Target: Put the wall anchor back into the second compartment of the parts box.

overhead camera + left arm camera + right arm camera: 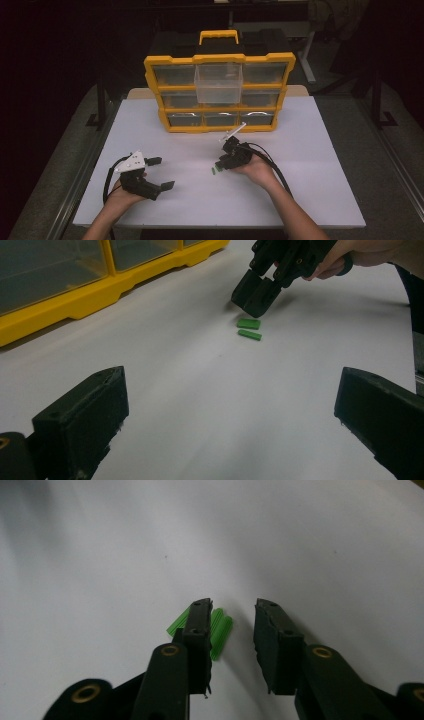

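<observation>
Two small green plastic pieces [249,329] lie side by side on the white table [310,150], flat, close together but with a thin gap between them in the left gripper view. Right gripper [220,167] is tipped down over them, jaws parted a little with nothing clamped; in the right gripper view the green pieces [216,628] sit by one jaw, one partly hidden behind it, one poking into the gap. Can't tell if that jaw touches them. In the left gripper view the right gripper [255,296] hangs just above the pieces, person's right hand [257,169] wrapped round its body.

Left gripper [161,174] sits well apart, on the near left of the table, jaws spread wide, empty, pointing right toward the pieces; the left gripper's own jaws [230,420] frame bare table. Left hand [122,192] holds it from below.

Yellow parts organizer [220,92] with clear drawers stands upright at the far edge of the table, black-and-yellow handle on top. One clear drawer [218,82] in the upper middle sticks out toward the person; contents not readable. Cables trail from both grippers back toward the person.
</observation>
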